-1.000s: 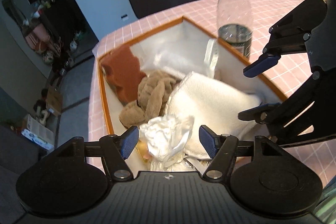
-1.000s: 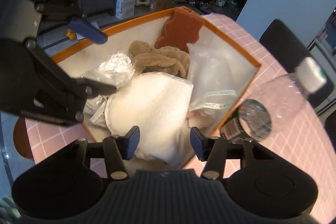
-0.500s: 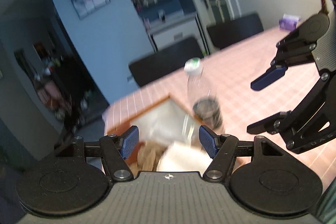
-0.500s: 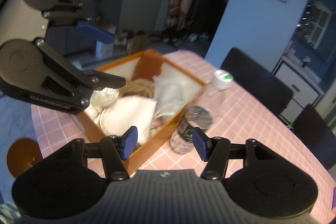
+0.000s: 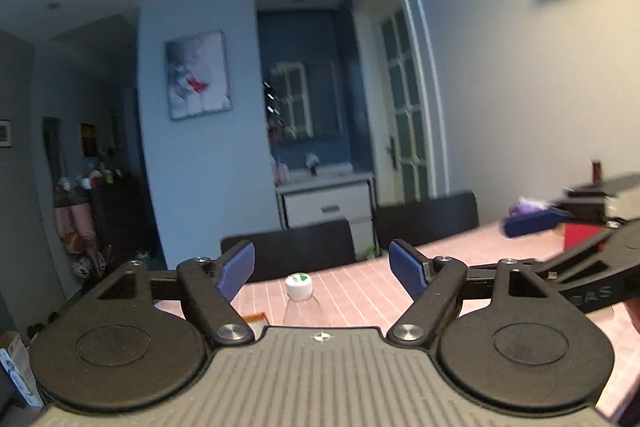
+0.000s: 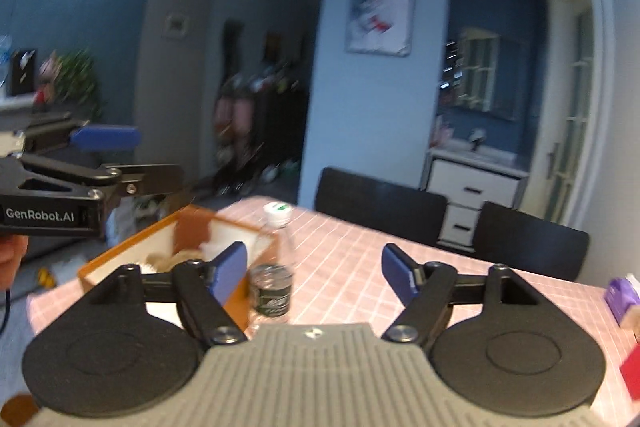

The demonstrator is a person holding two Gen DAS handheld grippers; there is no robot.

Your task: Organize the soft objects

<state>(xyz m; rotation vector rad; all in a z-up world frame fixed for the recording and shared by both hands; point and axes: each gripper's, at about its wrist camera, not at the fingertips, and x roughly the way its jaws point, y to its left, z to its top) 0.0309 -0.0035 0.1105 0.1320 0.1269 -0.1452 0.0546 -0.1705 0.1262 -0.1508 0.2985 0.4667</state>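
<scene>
The orange-rimmed box point(image 6: 132, 243) stands at the table's left end, below and left of my right gripper point(image 6: 314, 273). Inside it I glimpse a brown plush point(image 6: 176, 259), a rust-brown sponge point(image 6: 191, 227) and something white; the rest is hidden by my fingers. My right gripper's jaws are opening with nothing between them. My left gripper point(image 5: 322, 273) points almost level over the table, its jaws also opening and empty; only a corner of the box point(image 5: 256, 317) shows below it. In the right wrist view, the left gripper point(image 6: 132, 159) hovers above the box's far left side.
A clear water bottle point(image 6: 276, 267) with a white cap stands against the box's right side. The pink checked tablecloth point(image 6: 360, 259) stretches to the right. A purple tissue pack point(image 6: 622, 297) and a red object point(image 6: 632, 367) lie at its right edge. Black chairs point(image 6: 380, 203) line the far side.
Both grippers have lifted away from the box and tilted up, so the views now show the room instead of the box's contents. Both pairs of jaws stand wider.
</scene>
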